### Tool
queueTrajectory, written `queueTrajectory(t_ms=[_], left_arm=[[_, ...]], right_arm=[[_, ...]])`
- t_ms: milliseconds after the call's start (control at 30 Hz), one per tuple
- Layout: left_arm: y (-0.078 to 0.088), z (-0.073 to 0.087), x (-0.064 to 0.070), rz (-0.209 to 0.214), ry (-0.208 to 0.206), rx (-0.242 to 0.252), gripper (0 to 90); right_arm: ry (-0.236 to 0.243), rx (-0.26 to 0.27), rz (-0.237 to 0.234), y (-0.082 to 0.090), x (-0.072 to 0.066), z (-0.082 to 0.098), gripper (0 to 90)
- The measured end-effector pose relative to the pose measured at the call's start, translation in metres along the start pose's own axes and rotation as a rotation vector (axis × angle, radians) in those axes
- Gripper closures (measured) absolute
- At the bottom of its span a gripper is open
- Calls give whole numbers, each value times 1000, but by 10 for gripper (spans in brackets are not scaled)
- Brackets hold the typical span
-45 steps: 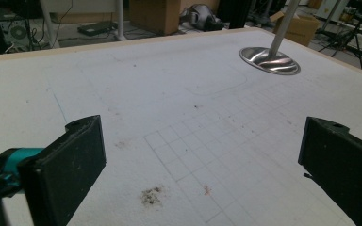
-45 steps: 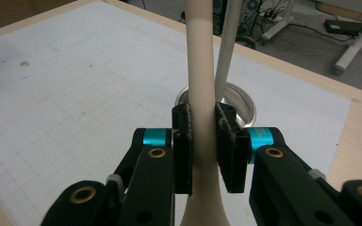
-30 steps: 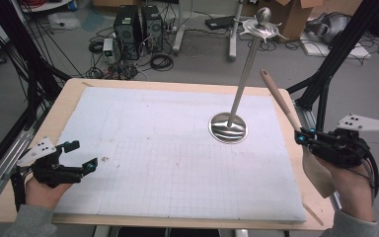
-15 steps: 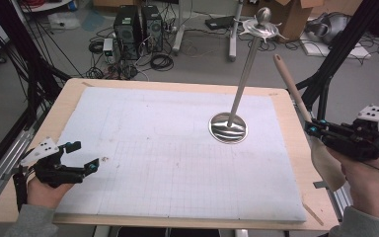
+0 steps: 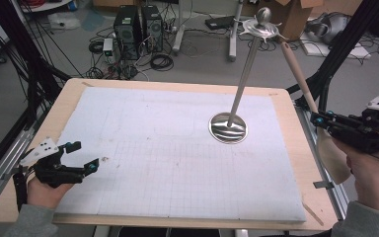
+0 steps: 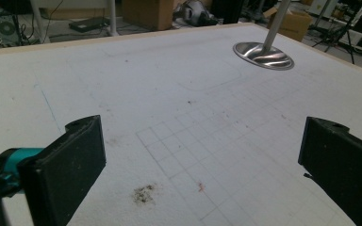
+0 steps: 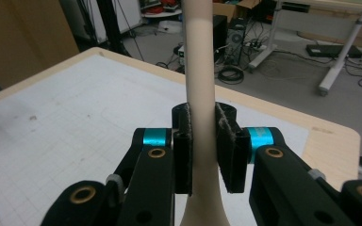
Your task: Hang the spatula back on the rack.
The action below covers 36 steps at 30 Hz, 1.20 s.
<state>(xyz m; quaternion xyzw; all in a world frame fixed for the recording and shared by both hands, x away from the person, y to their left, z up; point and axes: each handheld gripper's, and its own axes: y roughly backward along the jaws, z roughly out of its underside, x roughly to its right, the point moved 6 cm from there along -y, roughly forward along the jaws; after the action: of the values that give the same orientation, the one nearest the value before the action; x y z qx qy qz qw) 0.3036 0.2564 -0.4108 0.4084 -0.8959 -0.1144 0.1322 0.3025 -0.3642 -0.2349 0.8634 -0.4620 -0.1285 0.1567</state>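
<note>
Right tool point(image 7: 202, 146) clamps wooden spoon point(image 7: 201, 70) beyond table edge point(image 5: 311, 163); left tool point(image 5: 81, 155) wide open, empty.

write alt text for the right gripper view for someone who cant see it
The right gripper has its two black jaws clamped on the pale handle of a wooden spoon, which rises upright out of frame. Behind it lie a white gridded mat on a wooden table and a cluttered floor.

No readable text, label, brand or number appears on anything here.
</note>
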Motion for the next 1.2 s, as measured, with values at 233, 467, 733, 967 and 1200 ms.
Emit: queueTrajectory(t_ms=[233, 467, 733, 967, 1200], left_arm=[[-2, 3, -2, -1, 3, -11, 17], [-2, 4, -1, -1, 6, -12, 17], [2, 4, -3, -5, 13, -6, 17], [6, 5, -7, -18, 18, -4, 17], [6, 8, -7, -20, 19, -16, 17]], right_arm=[[-18, 16, -18, -3, 4, -3, 784], [-24, 24, -13, -2, 7, -7, 784], [-34, 41, -21, -4, 8, -12, 784], [-46, 38, -17, -8, 13, -12, 784], [-57, 49, -44, -8, 14, -12, 784]])
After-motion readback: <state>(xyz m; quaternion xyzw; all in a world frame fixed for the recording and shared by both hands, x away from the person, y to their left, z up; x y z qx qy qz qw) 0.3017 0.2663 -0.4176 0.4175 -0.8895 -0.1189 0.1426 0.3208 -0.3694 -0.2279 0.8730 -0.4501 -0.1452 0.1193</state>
